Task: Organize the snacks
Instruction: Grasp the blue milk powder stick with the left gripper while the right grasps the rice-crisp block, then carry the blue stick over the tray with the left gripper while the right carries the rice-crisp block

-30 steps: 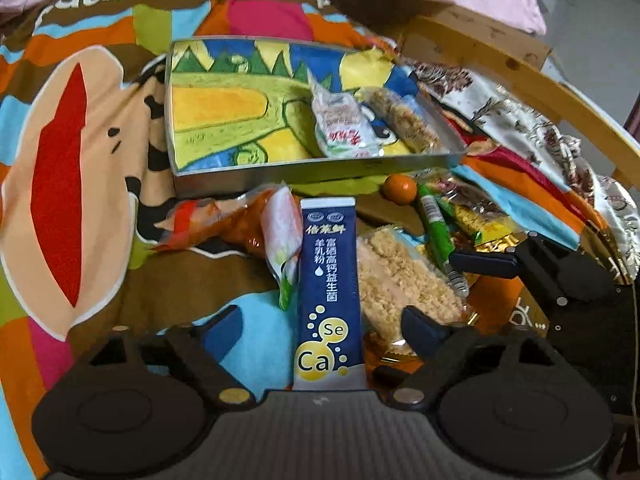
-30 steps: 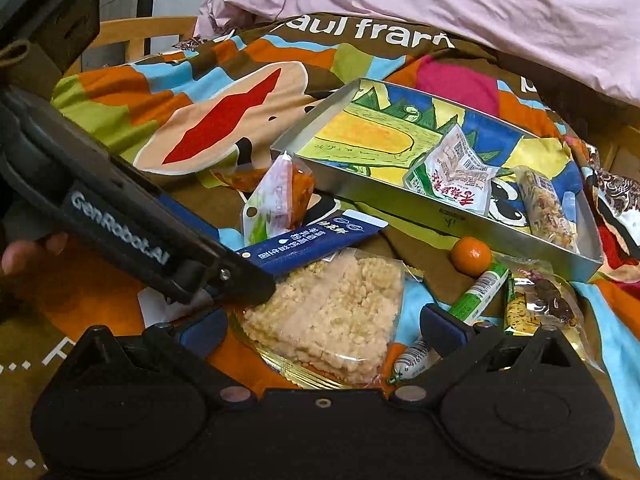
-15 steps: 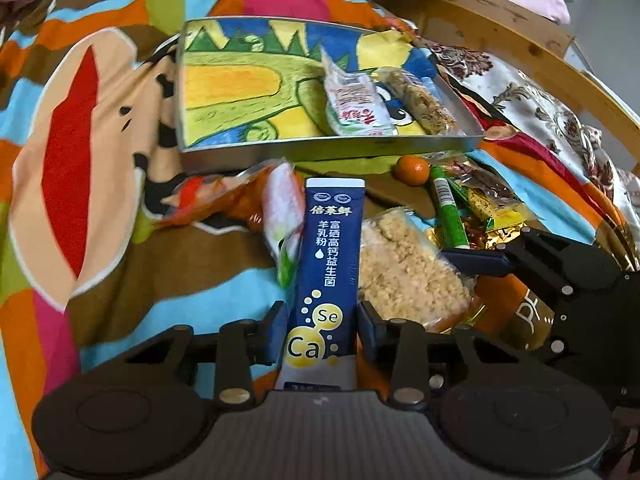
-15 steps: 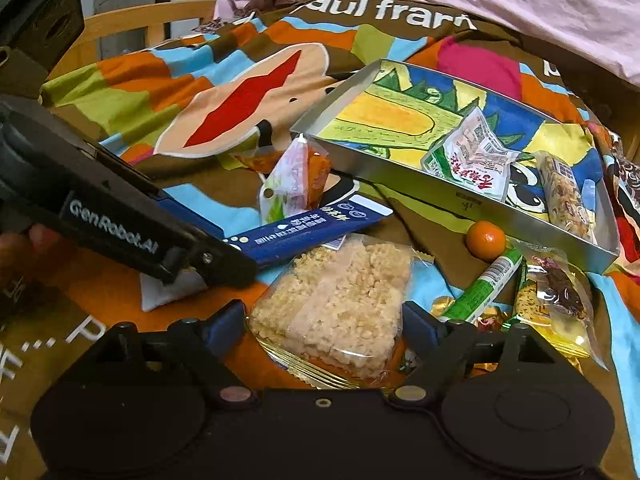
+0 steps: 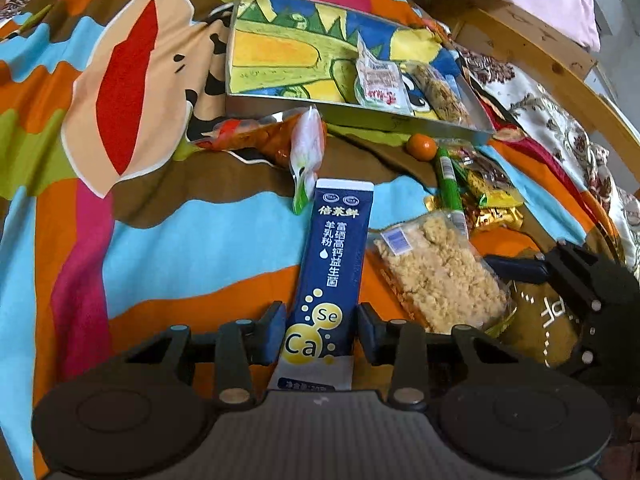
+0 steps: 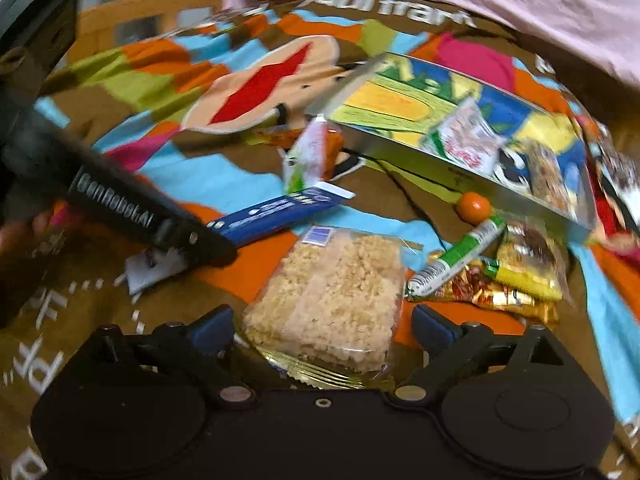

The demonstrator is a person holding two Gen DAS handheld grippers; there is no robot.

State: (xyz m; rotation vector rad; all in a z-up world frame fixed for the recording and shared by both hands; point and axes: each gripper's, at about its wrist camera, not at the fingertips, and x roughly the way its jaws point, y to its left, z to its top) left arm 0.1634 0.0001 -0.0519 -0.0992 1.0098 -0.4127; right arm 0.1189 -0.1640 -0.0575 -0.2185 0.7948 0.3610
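Down at six o'clock in the left wrist view, the left gripper [image 5: 320, 330] is clamping the lower end of the dark blue sachet [image 5: 334, 264], its blue pads pressing both long edges after just closing in. That sachet is showing "Se" and "Ca" in yellow bubbles, white Chinese characters running up its middle, and two small round logos at its top. At three o'clock of it, the clear-wrapped rice crisp block [image 5: 438, 274] is lying on the bedspread [image 5: 180, 240], a small blue-printed label on its upper corner.

Over in the right wrist view, the right gripper [image 6: 322, 326] is standing wide apart, jaws having just opened further, the rice crisp block between them with the pads clear of the wrapper. At nine o'clock, the left gripper's black finger is reading "GenRobot.AI" in white, blurred. At twelve o'clock, the bedspread is carrying "paul frank" lettering, partly cut off. At two o'clock, the painted tin box [image 6: 400, 152] is holding a white packet with red characters [image 6: 466, 140] and a granola bar [image 6: 550, 178]. Just outside its near wall, a small orange [image 6: 474, 207] and a green tube snack [image 6: 460, 258] are lying.
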